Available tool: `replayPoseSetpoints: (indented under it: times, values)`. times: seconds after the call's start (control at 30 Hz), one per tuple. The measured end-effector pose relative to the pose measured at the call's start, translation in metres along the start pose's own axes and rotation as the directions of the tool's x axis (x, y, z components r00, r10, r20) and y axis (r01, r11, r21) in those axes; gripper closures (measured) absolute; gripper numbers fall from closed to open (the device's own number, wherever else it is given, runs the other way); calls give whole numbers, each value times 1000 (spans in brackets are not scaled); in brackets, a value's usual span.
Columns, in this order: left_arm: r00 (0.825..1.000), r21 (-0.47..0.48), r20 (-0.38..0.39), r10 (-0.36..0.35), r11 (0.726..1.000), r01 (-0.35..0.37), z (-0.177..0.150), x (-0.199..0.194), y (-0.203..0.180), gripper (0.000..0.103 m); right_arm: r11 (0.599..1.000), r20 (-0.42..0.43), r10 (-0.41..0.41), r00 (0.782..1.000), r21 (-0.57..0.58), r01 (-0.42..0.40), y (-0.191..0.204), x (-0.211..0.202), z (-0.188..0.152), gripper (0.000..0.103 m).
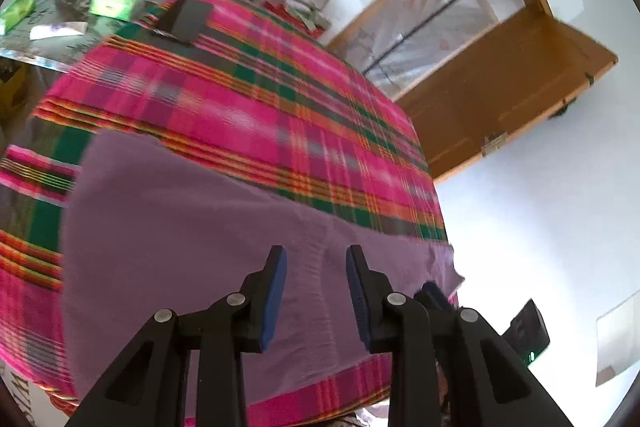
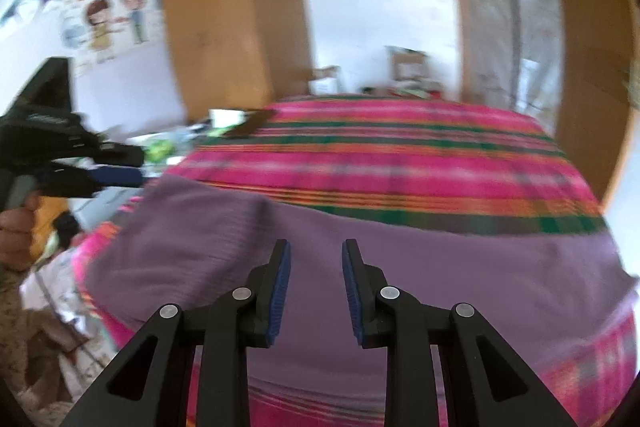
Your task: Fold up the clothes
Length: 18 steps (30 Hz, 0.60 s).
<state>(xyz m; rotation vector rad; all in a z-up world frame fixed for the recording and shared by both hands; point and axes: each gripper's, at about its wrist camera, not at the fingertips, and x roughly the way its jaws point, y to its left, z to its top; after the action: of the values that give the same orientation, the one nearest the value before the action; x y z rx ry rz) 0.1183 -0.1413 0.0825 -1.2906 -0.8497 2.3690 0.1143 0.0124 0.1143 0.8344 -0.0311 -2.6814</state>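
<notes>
The purple garment (image 1: 192, 227) lay spread flat on the near part of the plaid sheet (image 1: 256, 99) covering the bed; its far edge ran across the sheet, its near edge close to the sheet's border. Left gripper (image 1: 316, 259) hung above the garment — jaws apart, blue pads (image 1: 276, 291) clear of the cloth, nothing between them. Right gripper (image 2: 316, 255) likewise over the garment; jaws parted, nothing held. In the right wrist view the left gripper showed at the left edge, in a hand (image 2: 16, 227), off the garment's corner. A dark box (image 1: 188, 19) sat on the sheet's far corner; a wooden wardrobe (image 2: 228, 11) and a door (image 1: 508, 83) stood beyond the bed; both views blurred.
</notes>
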Motion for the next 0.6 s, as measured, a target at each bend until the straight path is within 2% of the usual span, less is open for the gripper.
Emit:
replayPoseSetpoints:
  times: [0.17, 0.33, 0.47, 0.6]
  values:
    - [993, 34, -115, -40, 998, 44, -16, 46, -26, 72, 988, -64, -136, 989, 69, 140, -56, -7, -17, 76]
    - [969, 61, -233, -79, 994, 96, -33, 96, -53, 72, 963, -92, -235, 968, 116, 245, -99, -10, -29, 76]
    - [953, 99, -294, -72, 989, 105, -44, 127, -72, 72, 946, -119, -289, 950, 119, 303, -126, -10, -36, 76]
    - [935, 99, -348, -70, 989, 111, -51, 151, -79, 72, 924, -147, -350, 925, 107, 366, -148, -7, -43, 76]
